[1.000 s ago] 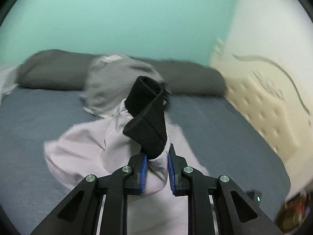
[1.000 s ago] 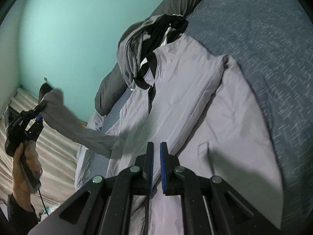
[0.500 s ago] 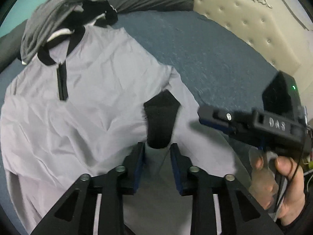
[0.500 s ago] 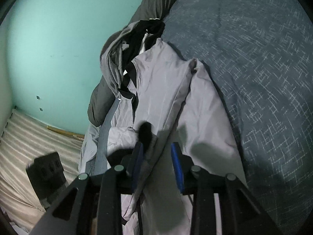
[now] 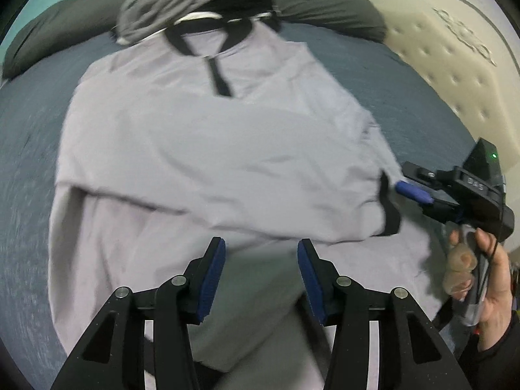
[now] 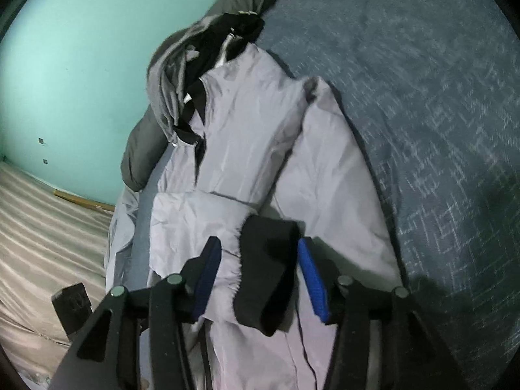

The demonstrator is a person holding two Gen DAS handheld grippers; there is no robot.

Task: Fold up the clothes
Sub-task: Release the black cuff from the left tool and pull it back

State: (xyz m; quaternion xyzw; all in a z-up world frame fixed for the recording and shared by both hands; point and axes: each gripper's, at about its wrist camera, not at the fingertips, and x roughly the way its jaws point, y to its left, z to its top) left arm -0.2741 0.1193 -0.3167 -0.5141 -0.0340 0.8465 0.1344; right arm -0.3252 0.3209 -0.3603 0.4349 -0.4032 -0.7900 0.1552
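Observation:
A pale lilac jacket (image 5: 211,162) with a black collar and short zip lies flat on the blue bed. One sleeve is folded across its body and ends in a black cuff (image 5: 391,211) at the right. My left gripper (image 5: 260,276) hovers over the jacket's lower part. Its jaws are opening and no fabric is pinched between them. In the right wrist view the black cuff (image 6: 266,269) lies loose on the jacket (image 6: 253,123) between the opening jaws of my right gripper (image 6: 258,276). A hand (image 5: 487,279) holds the right gripper (image 5: 406,195) beside the cuff.
A crumpled grey and black garment (image 5: 169,3) lies above the jacket's collar against a long dark pillow (image 5: 325,6). A padded cream headboard (image 5: 455,65) bounds the bed at the right. Blue sheet (image 6: 422,97) spreads beyond the jacket. A teal wall (image 6: 81,48) stands behind.
My left gripper came down with the sleeve, laid it across the jacket and let go of the cuff. Both grippers' jaws have opened. The cuff now lies between the right jaws.

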